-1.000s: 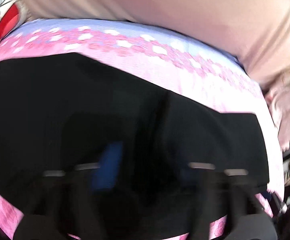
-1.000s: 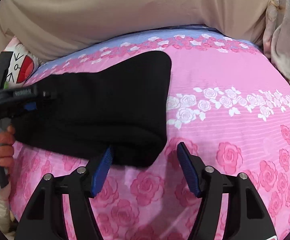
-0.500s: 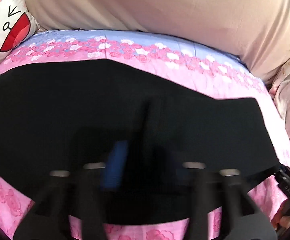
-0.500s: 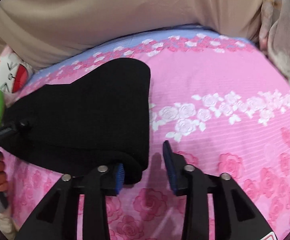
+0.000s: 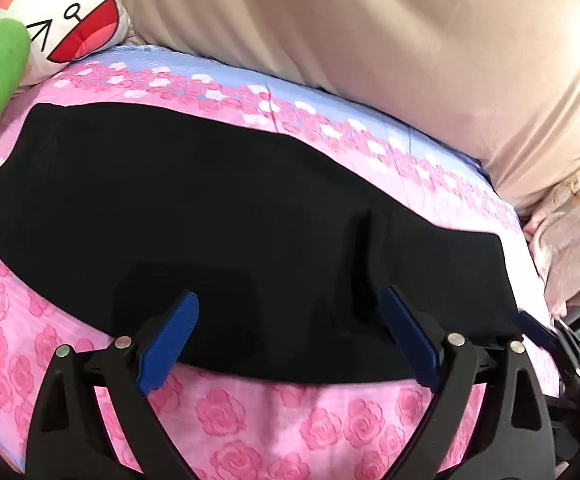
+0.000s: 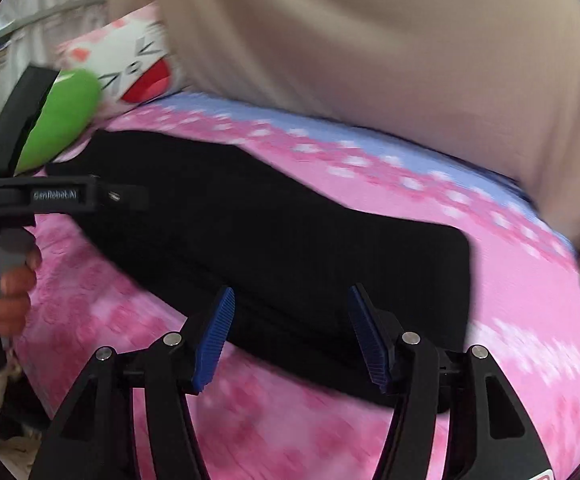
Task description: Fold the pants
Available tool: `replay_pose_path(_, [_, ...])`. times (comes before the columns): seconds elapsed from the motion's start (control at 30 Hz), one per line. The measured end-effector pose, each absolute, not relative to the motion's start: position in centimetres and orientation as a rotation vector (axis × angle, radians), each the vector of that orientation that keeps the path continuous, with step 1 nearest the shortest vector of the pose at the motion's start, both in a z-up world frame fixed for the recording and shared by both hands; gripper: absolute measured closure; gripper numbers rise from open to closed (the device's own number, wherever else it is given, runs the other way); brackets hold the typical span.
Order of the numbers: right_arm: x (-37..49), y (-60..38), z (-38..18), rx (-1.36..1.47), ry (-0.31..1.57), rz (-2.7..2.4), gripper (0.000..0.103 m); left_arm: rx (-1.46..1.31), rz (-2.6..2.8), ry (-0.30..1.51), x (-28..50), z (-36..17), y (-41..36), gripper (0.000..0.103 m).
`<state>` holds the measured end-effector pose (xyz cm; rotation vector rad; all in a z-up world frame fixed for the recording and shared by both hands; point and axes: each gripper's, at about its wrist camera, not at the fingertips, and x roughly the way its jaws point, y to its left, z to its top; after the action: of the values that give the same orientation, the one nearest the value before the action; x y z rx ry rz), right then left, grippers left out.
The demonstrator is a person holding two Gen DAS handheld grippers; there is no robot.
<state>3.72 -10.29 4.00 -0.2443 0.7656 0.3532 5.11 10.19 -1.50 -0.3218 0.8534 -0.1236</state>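
You can read only one piece of lettering: "GenRobot.AI" in pale letters on the black side bar of the left tool [image 6: 55, 195], seen from the right wrist view and slightly blurred. At the bottom right corner of that same view a small red mark [image 6: 542, 476] sits on your right tool's body, cut off by the frame and not legible. The cushion [image 5: 74, 20] carries only a drawn cartoon face, no words

One pants [image 5: 225, 216], two claws [image 5: 290, 344] [image 6: 292, 338], seemingly two pillows [image 5: 69, 20].
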Motion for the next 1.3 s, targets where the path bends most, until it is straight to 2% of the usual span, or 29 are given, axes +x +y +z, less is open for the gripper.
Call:
replay_pose_path(0.07, [5.9,-8.6,2.3,-0.279,0.8,0.391,0.048,-0.301,-0.138,0.848,4.4,-1.1,9.8,0.013])
replay_pose_path(0.13, [8.2,-8.1,0.4,-0.282,0.861,0.417,0.055,-0.289,-0.154,0.844,3.6,-0.9,9.9,0.012])
replay_pose_path(0.17, [8.9,-8.3,0.0,-0.253,0.879,0.437,0.069,-0.281,-0.153,0.843,3.3,-0.8,10.0,0.012])
replay_pose_path(0.2, [9.5,-9.2,0.0,-0.201,0.896,0.456,0.098,-0.281,-0.149,0.843,3.2,-0.9,10.2,0.012])
replay_pose_path(0.33, [9.5,-14.4,2.5,-0.064,0.874,0.369,0.096,-0.312,-0.146,0.85,3.0,-1.3,11.4,0.012])
replay_pose_path(0.47, [8.5,-14.6,2.8,-0.112,0.894,0.376,0.088,-0.313,-0.184,0.859,3.4,-1.8,10.6,0.012])
replay_pose_path(0.53, [8.0,-12.6,1.9,-0.186,0.916,0.412,0.075,-0.299,-0.207,0.866,3.6,-1.8,9.7,0.012])
replay_pose_path(0.57, [7.7,-11.6,1.3,-0.222,0.919,0.432,0.059,-0.287,-0.215,0.868,3.6,-1.8,9.2,0.012])
replay_pose_path(0.6, [7.2,-10.4,0.9,-0.266,0.908,0.44,0.048,-0.279,-0.221,0.866,3.4,-1.7,8.9,0.012])
replay_pose_path(0.7, [6.1,-8.5,0.7,-0.307,0.884,0.468,0.04,-0.272,-0.22,0.857,3.0,-1.5,9.1,0.012])
replay_pose_path(0.83, [6.7,-6.7,-0.3,-0.322,0.889,0.491,0.042,-0.299,-0.197,0.861,3.1,-1.7,10.3,0.012])
replay_pose_path(0.87, [7.5,-6.2,-0.7,-0.328,0.893,0.478,0.052,-0.305,-0.186,0.863,3.1,-1.8,10.8,0.012])
replay_pose_path(0.9, [7.9,-6.4,-0.6,-0.311,0.882,0.472,0.075,-0.311,-0.177,0.863,3.1,-1.9,11.2,0.012])
replay_pose_path(0.93, [8.2,-6.6,-0.1,-0.283,0.887,0.47,0.092,-0.315,-0.169,0.861,3.1,-1.8,11.7,0.012])
replay_pose_path(1.1, [10.0,-7.4,5.5,-0.045,0.817,0.503,0.091,-0.338,-0.116,0.828,3.0,-1.4,14.3,0.011])
replay_pose_path(1.17, [10.7,-5.5,5.3,-0.048,0.824,0.542,0.089,-0.353,-0.093,0.831,3.2,-1.6,15.0,0.011])
replay_pose_path(1.2, [11.4,-4.0,3.8,-0.068,0.859,0.558,0.079,-0.362,-0.084,0.835,3.2,-1.7,15.3,0.011])
replay_pose_path(1.27, [12.7,-1.8,-0.5,-0.129,0.962,0.56,0.069,-0.372,-0.076,0.84,3.1,-2.0,15.7,0.011])
replay_pose_path(1.3, [11.9,-1.7,-0.3,-0.135,0.893,0.55,0.06,-0.373,-0.071,0.842,3.0,-2.1,16.0,0.011])
